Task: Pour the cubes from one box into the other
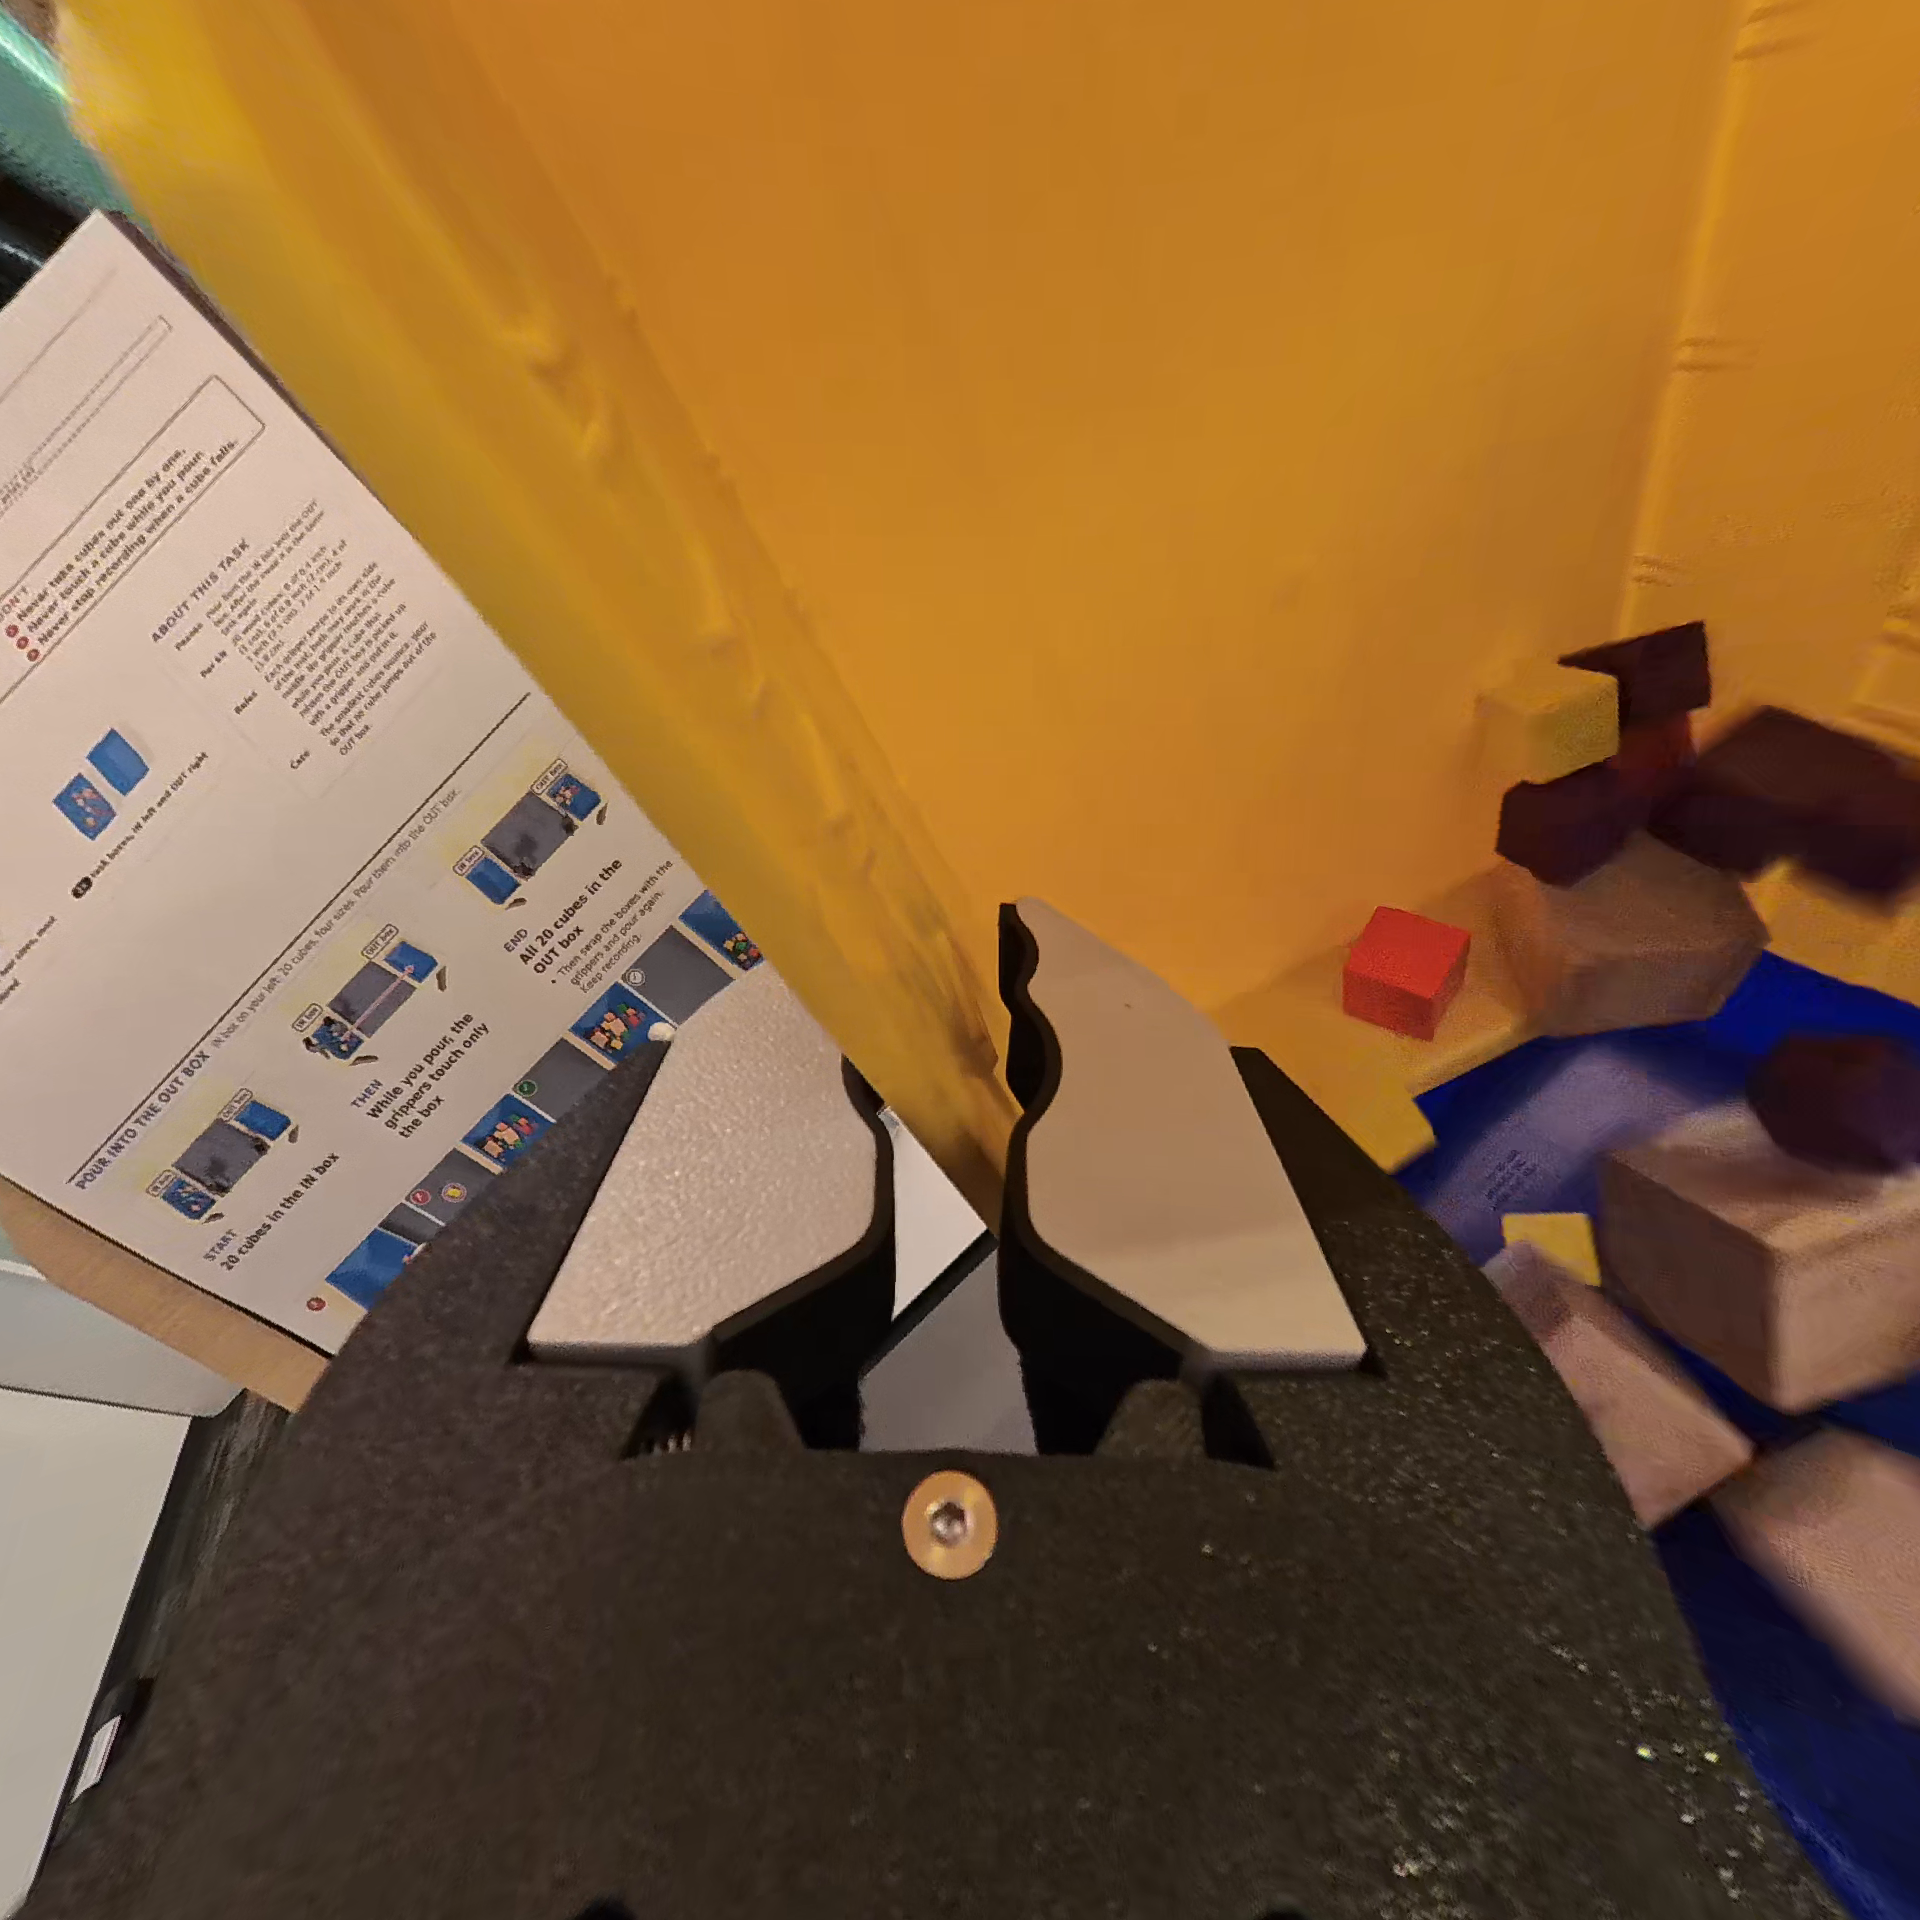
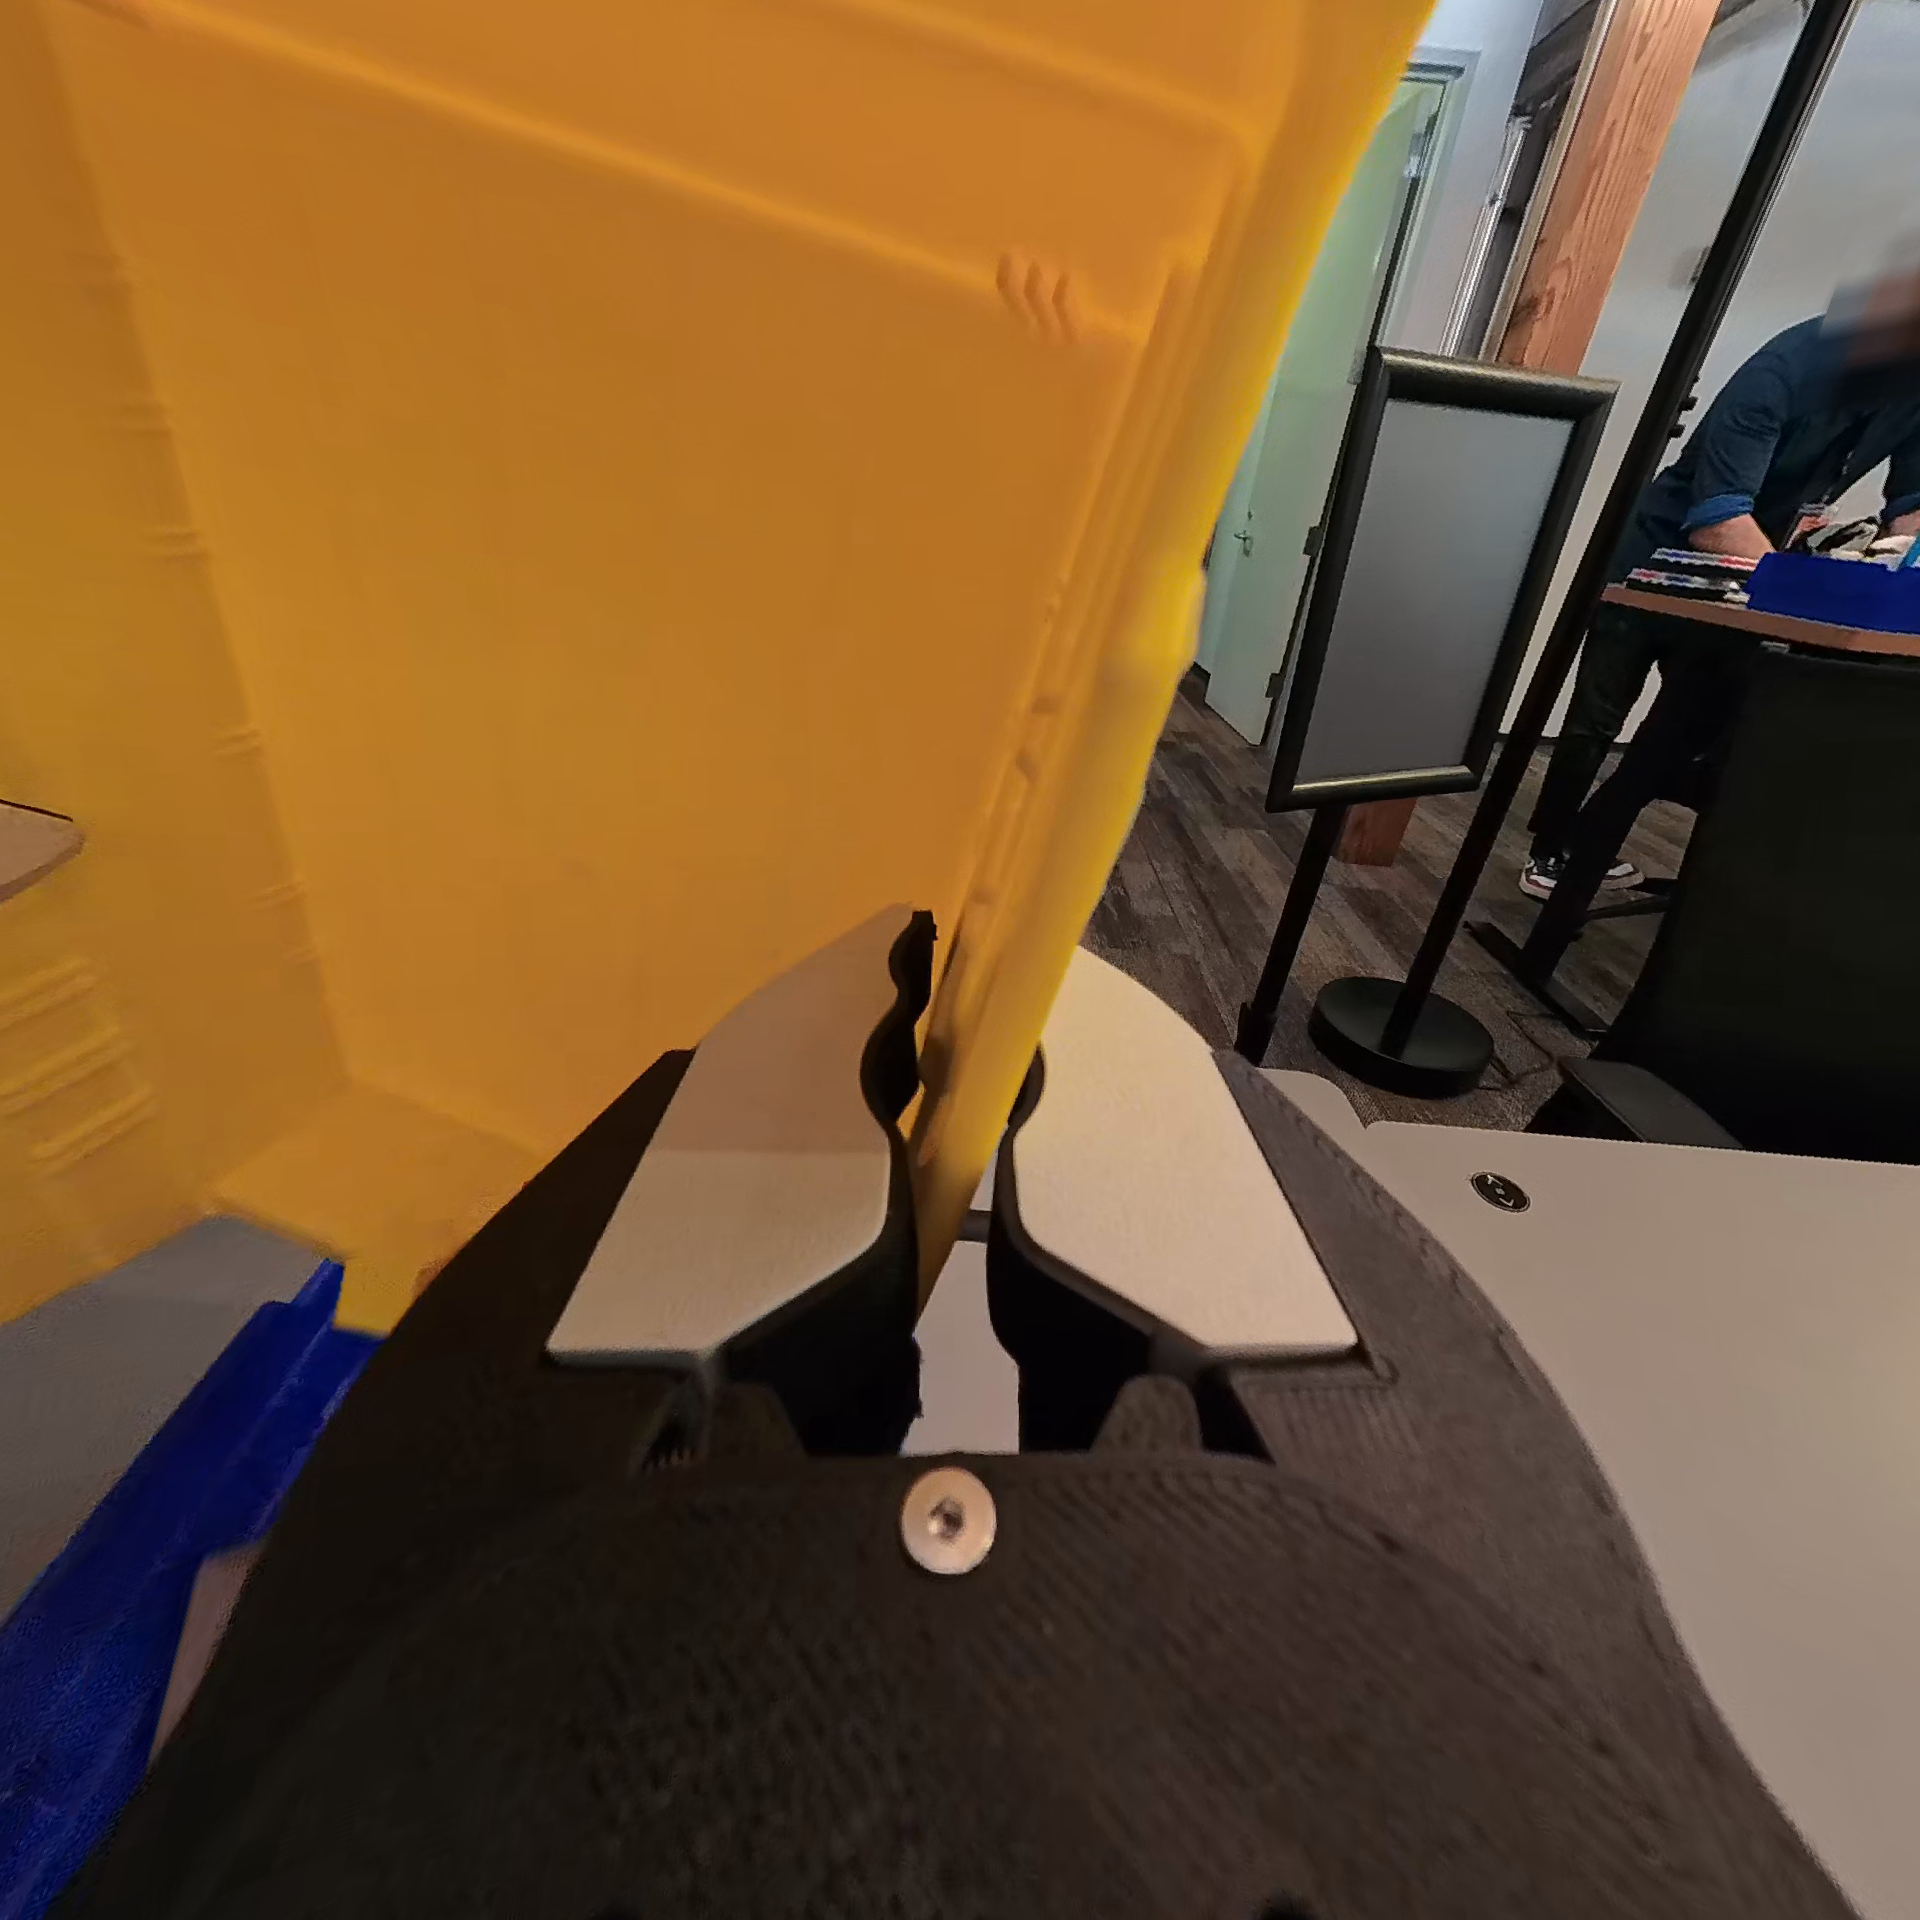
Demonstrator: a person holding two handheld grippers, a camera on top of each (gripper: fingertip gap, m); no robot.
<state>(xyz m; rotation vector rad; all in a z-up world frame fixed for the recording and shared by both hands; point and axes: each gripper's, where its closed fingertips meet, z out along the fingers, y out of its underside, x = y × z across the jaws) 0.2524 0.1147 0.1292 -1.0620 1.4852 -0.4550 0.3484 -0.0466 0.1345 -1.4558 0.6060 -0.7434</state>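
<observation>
Now both my left gripper (image 1: 940, 1101) and right gripper (image 2: 971, 1081) pinch the tilted yellow plastic box (image 1: 1039, 416) walls; blurred wooden cubes (image 1: 1704, 790) at frame right tumble over the blue plastic box (image 1: 1766, 1714)

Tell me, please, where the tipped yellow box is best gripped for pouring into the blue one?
Grip the yellow box by its thin side walls, one gripper on each, coming over the rim. The left gripper and right gripper already pinch opposite walls that way, which probably keeps the tilt steady while cubes tumble toward the blue box.
</observation>
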